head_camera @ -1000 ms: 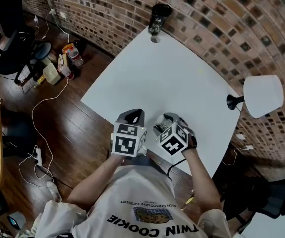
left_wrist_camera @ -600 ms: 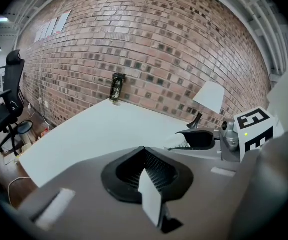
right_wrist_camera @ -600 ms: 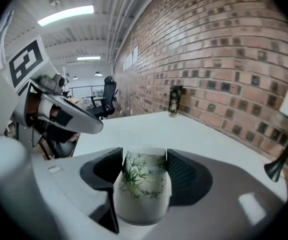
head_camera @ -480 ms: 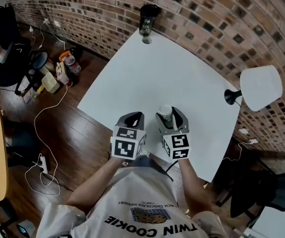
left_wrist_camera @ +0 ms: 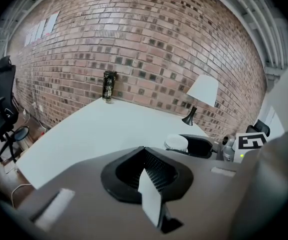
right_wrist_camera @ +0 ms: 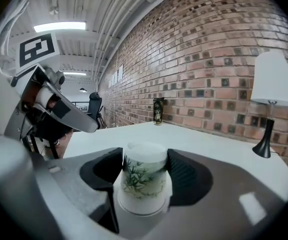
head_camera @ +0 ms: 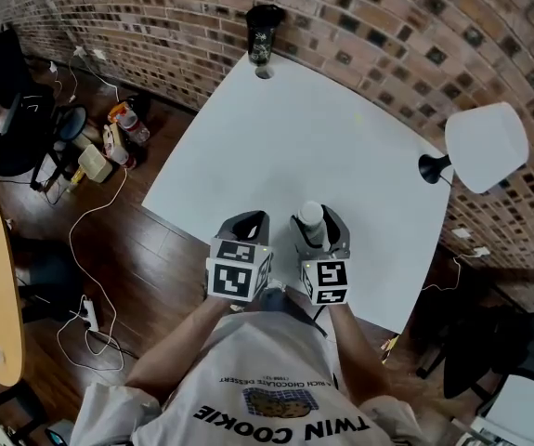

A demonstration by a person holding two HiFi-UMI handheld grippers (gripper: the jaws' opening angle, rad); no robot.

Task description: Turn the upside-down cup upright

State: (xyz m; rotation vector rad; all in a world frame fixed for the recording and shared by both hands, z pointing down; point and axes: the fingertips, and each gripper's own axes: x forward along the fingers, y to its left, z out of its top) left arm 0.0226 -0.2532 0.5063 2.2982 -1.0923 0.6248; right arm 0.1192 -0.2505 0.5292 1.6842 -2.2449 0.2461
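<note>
Your cup [right_wrist_camera: 144,181] is white paper, printed with green leafy sprigs. It is upside down, with the narrow closed base on top and the wide rim below. It stands straight, low in the middle of the right gripper view, pinched between the fingers [right_wrist_camera: 186,176] of your right gripper [right_wrist_camera: 145,174].

Cup [right_wrist_camera: 142,179] between the right gripper's [head_camera: 317,226] fingers [right_wrist_camera: 190,178] at the table's [head_camera: 276,128] near edge; left gripper [head_camera: 246,223] just left.

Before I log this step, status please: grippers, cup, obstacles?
Left gripper shut, empty. Right gripper shut on cup. Cup upside down. Lamp, dark container stand far off.
</note>
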